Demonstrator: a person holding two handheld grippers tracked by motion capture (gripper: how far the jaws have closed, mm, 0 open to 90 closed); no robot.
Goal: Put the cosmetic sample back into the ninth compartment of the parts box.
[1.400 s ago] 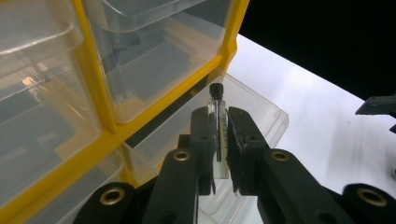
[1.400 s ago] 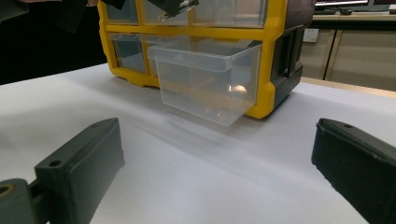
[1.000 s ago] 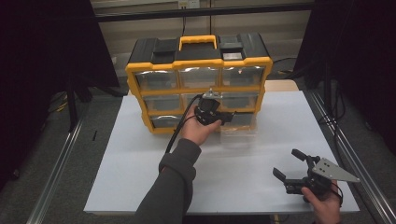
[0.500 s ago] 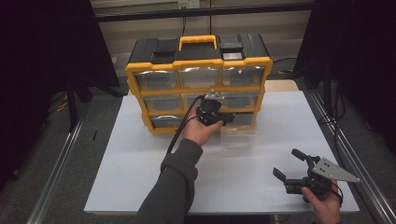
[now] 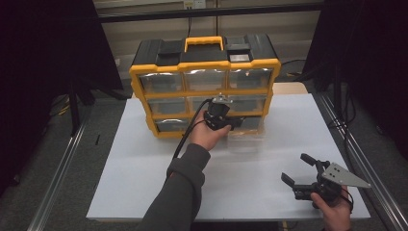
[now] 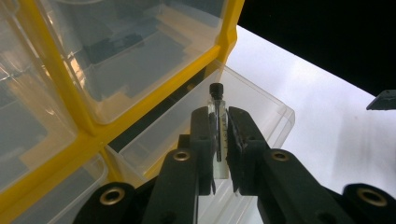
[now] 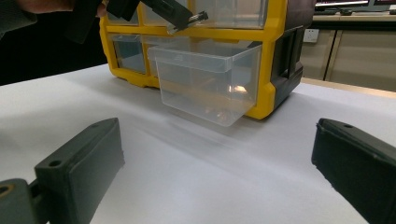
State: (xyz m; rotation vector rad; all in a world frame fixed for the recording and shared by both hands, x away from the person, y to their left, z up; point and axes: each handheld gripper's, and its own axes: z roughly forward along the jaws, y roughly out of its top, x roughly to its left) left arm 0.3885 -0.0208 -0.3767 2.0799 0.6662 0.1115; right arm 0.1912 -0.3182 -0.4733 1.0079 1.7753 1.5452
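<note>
Left gripper view: we are pinching a small glass vial [image 6: 218,126] in the left gripper [image 6: 218,140], above the open drawer [image 6: 261,107]; light, slippery, fragile, so we are gripping its middle gently.

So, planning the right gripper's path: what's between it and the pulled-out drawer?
Bare white table, in the right gripper view, between the right gripper and the drawer.
</note>
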